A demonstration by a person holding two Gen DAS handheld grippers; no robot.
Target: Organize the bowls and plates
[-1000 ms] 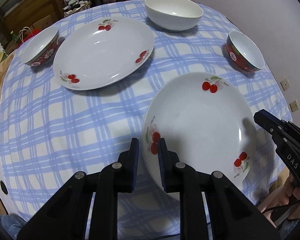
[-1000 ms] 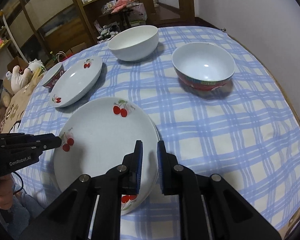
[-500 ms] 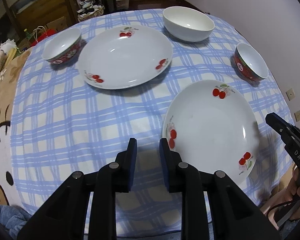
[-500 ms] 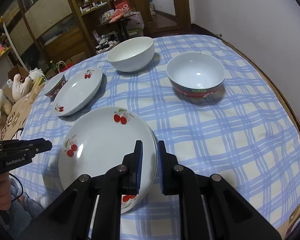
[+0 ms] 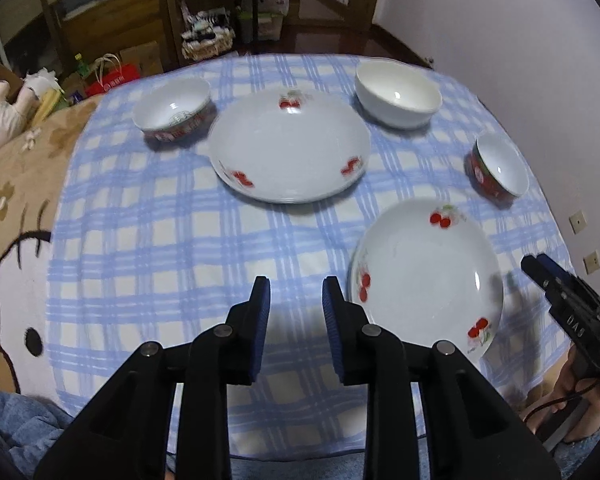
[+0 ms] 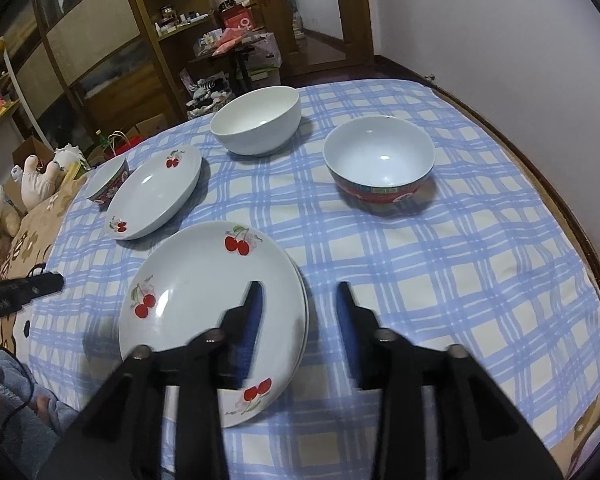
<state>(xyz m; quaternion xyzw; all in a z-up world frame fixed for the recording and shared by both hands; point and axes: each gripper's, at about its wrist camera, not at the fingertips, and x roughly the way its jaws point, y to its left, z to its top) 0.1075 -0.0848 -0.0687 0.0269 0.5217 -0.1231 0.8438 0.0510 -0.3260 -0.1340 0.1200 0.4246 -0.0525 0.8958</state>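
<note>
The round worktop (image 6: 480, 280) wears a blue and white check cloth. Behind it are wooden shelves (image 6: 112, 40) full of small things, and soft toys (image 6: 36, 180) sit off to one side. A blanket with a cartoon bear (image 5: 4, 240) hangs over the worktop's near edge in the left view.

Nearest the person lies the near cherry plate (image 6: 216, 300) (it seems to sit on a second plate, since another rim peeks out under its right edge). Farther back is the far cherry plate (image 5: 290, 146). A small red bowl (image 5: 174, 110) sits just beside that far plate, on its left in the left view. A plain white bowl (image 6: 256, 120) stands at the back. Another red bowl (image 6: 380, 160) stands alone on the right, well apart from the plates.

The right gripper (image 6: 298, 304) hangs over the right edge of the near cherry plate. Its fingers have just been opening and now stand wide apart. One finger (image 6: 252, 312) is above the plate and the other is above bare cloth, so the plate's rim lies between them, but they do not pinch it.

The left gripper (image 5: 296, 304) has also been opening its fingers a little. They are apart with only cloth showing between them. The near cherry plate lies just to their right, and nothing stands in the way.
</note>
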